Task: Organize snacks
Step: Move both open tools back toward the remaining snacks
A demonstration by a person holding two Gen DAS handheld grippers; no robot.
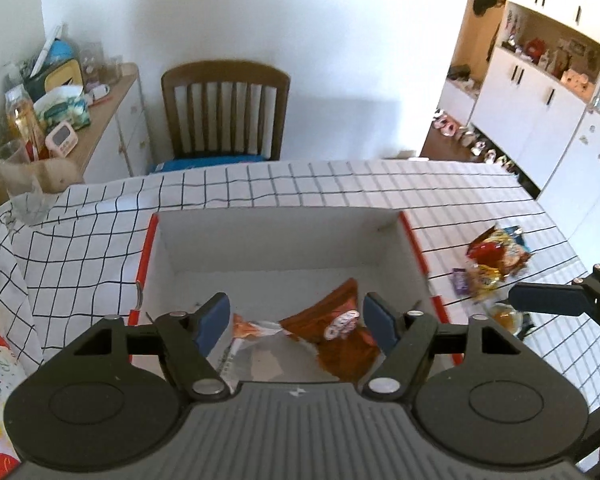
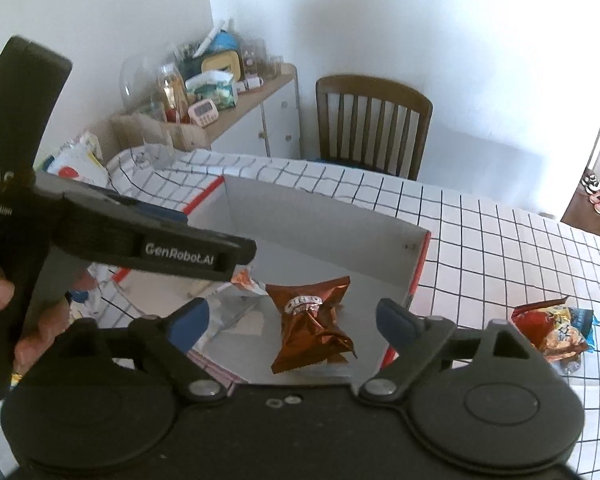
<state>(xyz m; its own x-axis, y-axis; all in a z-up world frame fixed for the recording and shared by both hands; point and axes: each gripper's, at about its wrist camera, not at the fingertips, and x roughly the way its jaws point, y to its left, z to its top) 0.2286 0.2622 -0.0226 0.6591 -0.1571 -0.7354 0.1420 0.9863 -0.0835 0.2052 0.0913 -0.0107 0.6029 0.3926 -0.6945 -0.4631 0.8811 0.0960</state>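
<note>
both claws hanging spread and empty over box [image 1: 284, 240]: left claw [image 1: 296, 322], right claw [image 2: 292, 320]; brown snack pack [image 2: 312, 328] and torn wrapper [image 1: 252, 330] lying inside; remaining snack pile [image 1: 496, 258] waiting on tabletop [image 1: 380, 184] beside box

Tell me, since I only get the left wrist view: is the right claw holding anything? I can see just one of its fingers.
Observer: No. The right claw is open and empty, and it is aimed into the box.
Operator: Is the brown packet whole? The left claw hides part of it for me.
Observer: Yes. It lies crumpled but entire on the box floor, and no finger touches it.
Operator: How does the left claw sit over the box?
Observer: Seen from the side, its body hangs above the box's left part, clear of the packet.
</note>
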